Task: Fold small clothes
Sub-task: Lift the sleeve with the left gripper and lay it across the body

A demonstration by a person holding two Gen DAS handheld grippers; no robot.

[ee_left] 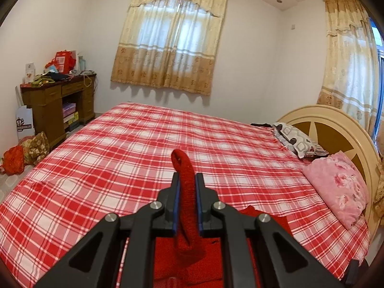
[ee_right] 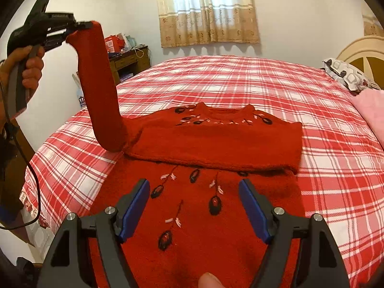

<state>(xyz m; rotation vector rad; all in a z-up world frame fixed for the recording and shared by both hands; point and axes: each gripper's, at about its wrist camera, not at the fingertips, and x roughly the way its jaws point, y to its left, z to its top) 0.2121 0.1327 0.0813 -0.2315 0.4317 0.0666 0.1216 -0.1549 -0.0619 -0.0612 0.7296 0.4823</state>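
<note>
At the far left of the right wrist view, the left gripper [ee_right: 87, 25] is raised above the bed [ee_right: 240, 81], its jaws clamped on the cuff of the sleeve [ee_right: 100, 88], which rises steeply from the red sweater [ee_right: 216, 144]. The sweater lies flat on the plaid sheet, its top part folded down over the embroidered front. The right gripper [ee_right: 194, 206] hovers just above the sweater's lower half, jaws spread wide, gripping nothing. Pillows [ee_left: 336, 187] lie by the headboard at right.
</note>
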